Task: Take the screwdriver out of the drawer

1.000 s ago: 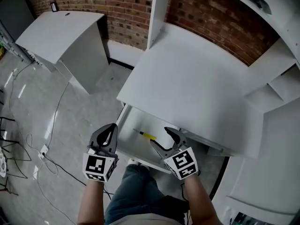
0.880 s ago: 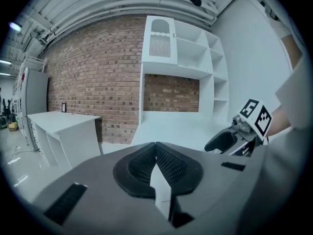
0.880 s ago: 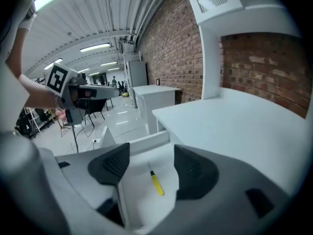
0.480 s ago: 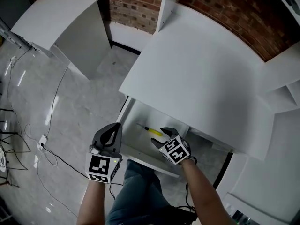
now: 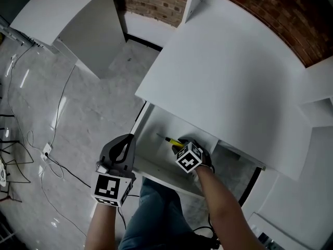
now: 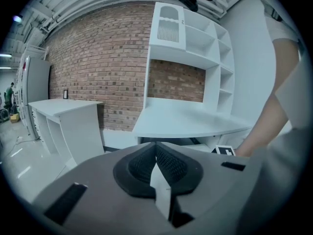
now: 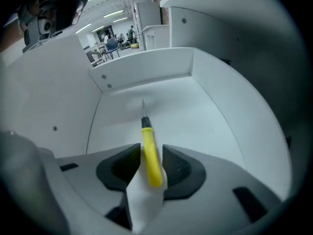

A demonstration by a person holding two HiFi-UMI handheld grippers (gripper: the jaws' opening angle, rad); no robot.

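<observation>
A screwdriver (image 5: 171, 140) with a yellow handle lies on the floor of the open white drawer (image 5: 152, 169) under the desk. My right gripper (image 5: 180, 144) points steeply down into the drawer. In the right gripper view the yellow handle (image 7: 151, 156) lies between the jaws of my right gripper (image 7: 151, 149). These jaws have just been closing, and a thin gap still shows beside the handle. My left gripper (image 5: 124, 144) hovers outside the drawer's left front corner, shut with nothing in it. In its own view my left gripper (image 6: 156, 152) shows both pads meeting.
The white desk top (image 5: 229, 72) overhangs the back of the drawer. Its white walls (image 7: 146, 67) stand close round the right gripper. A second white desk (image 5: 67, 14) stands at the far left, and cables (image 5: 57, 160) trail over the grey floor. Shelves (image 6: 188, 38) rise above the desk.
My right gripper has dropped into the drawer, tipped downward, and its jaws have narrowed around the screwdriver's handle. The left gripper has sunk a little beside the drawer.
</observation>
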